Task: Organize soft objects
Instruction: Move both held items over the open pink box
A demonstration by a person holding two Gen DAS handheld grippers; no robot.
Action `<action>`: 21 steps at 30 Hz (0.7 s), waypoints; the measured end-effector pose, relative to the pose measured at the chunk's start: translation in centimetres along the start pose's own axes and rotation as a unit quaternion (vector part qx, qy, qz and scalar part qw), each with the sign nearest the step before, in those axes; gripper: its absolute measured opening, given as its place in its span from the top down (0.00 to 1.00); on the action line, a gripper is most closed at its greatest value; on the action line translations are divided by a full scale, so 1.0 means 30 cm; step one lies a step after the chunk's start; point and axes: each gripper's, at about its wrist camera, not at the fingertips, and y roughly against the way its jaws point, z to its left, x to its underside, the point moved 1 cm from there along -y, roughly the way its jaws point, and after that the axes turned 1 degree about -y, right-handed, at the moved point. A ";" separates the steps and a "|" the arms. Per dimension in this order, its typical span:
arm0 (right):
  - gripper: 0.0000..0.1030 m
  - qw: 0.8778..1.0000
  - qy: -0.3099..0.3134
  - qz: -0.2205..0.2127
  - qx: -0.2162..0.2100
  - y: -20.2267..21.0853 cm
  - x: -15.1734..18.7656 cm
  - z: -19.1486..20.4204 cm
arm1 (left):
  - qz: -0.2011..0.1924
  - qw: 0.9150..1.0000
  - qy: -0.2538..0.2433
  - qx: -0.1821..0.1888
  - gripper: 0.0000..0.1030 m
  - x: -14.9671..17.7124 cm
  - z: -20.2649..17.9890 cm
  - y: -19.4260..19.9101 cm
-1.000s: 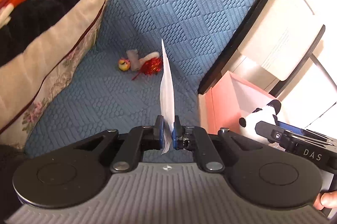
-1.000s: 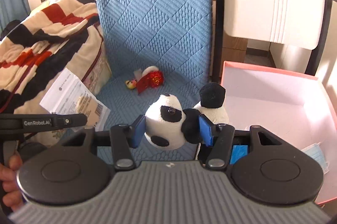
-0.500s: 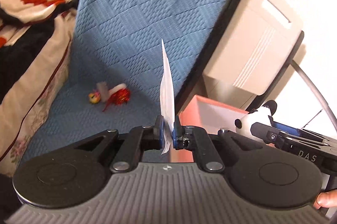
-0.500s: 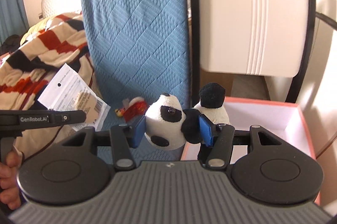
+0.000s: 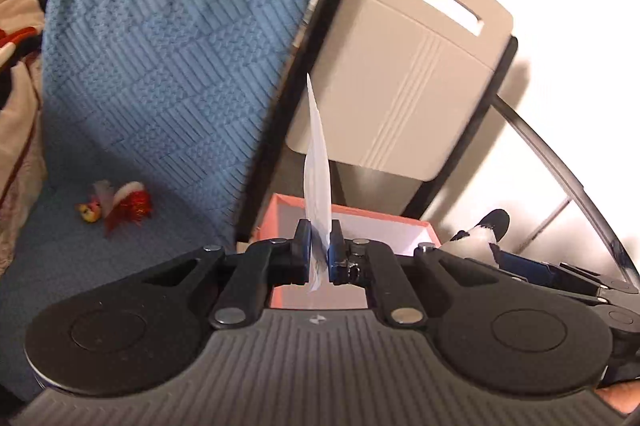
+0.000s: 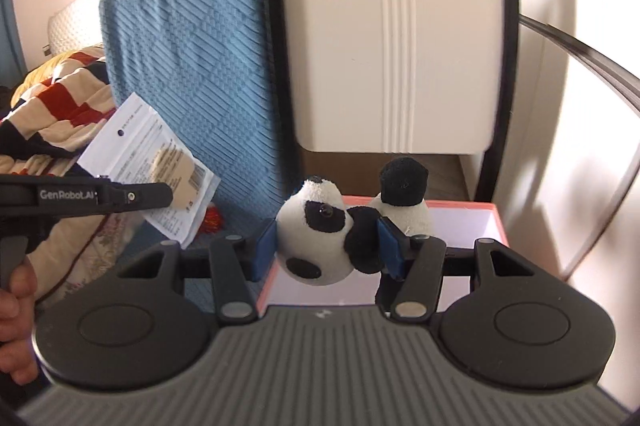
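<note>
My left gripper is shut on a flat white packet, seen edge-on in its own view and face-on as a printed packet in the right wrist view. My right gripper is shut on a black-and-white panda plush, whose ear and head show at the right of the left wrist view. Both grippers hang above the near edge of a pink box with a white inside. A small red and yellow plush toy lies on the blue quilted cushion.
A cream chair back with a black frame stands right behind the box. A striped red, black and cream blanket is heaped at the left. A hand holds the left gripper's handle.
Both grippers have risen and moved right, from over the blue cushion to the pink box. The chair back now fills more of each view. Both grips are unchanged.
</note>
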 end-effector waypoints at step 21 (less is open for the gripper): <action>0.44 0.992 -0.058 0.108 0.034 -0.141 0.257 -0.251 | 0.117 0.992 -0.042 0.019 0.90 0.223 -0.158 -0.340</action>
